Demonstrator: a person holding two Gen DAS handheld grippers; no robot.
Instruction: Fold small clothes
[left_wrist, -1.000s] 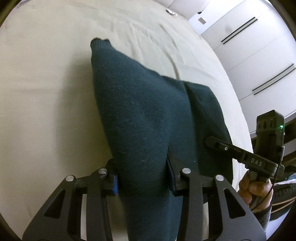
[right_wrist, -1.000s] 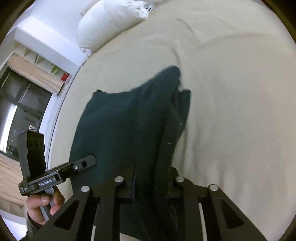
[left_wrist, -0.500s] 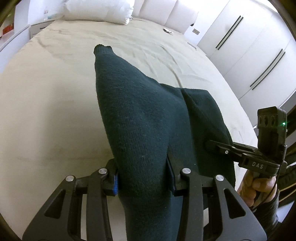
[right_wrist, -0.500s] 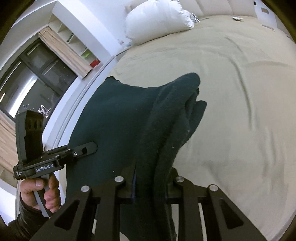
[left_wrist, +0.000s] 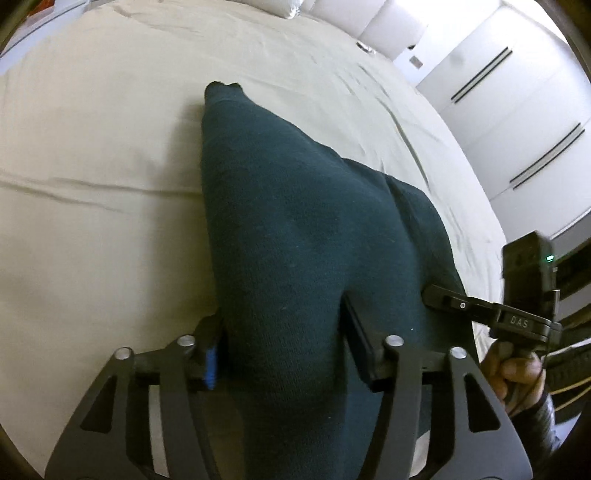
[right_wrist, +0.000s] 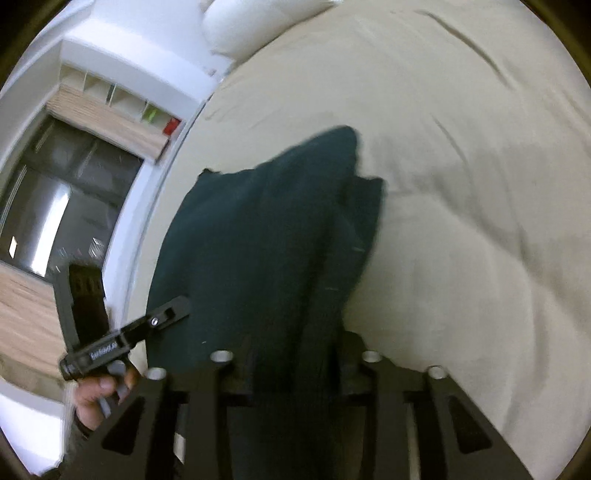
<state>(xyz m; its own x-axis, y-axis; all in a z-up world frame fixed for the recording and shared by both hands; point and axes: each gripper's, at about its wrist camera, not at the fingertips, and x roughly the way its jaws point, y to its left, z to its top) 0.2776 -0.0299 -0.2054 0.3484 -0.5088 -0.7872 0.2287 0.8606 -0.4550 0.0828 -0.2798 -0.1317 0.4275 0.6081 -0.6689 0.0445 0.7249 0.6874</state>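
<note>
**Two grippers hold one dark teal garment above the bed**

Both of your tools grip the same dark teal knitted garment (left_wrist: 295, 236), and it hangs between them over a cream, lightly wrinkled bed sheet (left_wrist: 92, 155).

Your left black two-finger gripper (left_wrist: 284, 350) has its fingers closed in against a thick fold of the knit. The cloth fills the space between them, and a blue pad (left_wrist: 210, 365) on the left-hand finger presses into the fabric. From this camera the garment rises away from you to a narrow, ribbed end (left_wrist: 221, 86) near the middle of the sheet, and a second layer droops off to the right.

Your right black two-finger gripper (right_wrist: 299, 365) is likewise clamped on a bunched, doubled edge of the garment, with cloth packed between the fingers. From this side the fabric spreads out flat toward the left and ends in a rounded lump (right_wrist: 343, 140) farther along the bed. This view is slightly blurred.

Each camera sees the opposite tool at the edge of the cloth, with your bare hand (left_wrist: 513, 373) wrapped round its handle.

White pillows (right_wrist: 251, 26) sit at the head of the bed. White wardrobe doors with dark slot handles (left_wrist: 524, 96) stand beyond the mattress in the left view, and a dark window with a wooden blind (right_wrist: 62, 177) shows in the right view.
</note>
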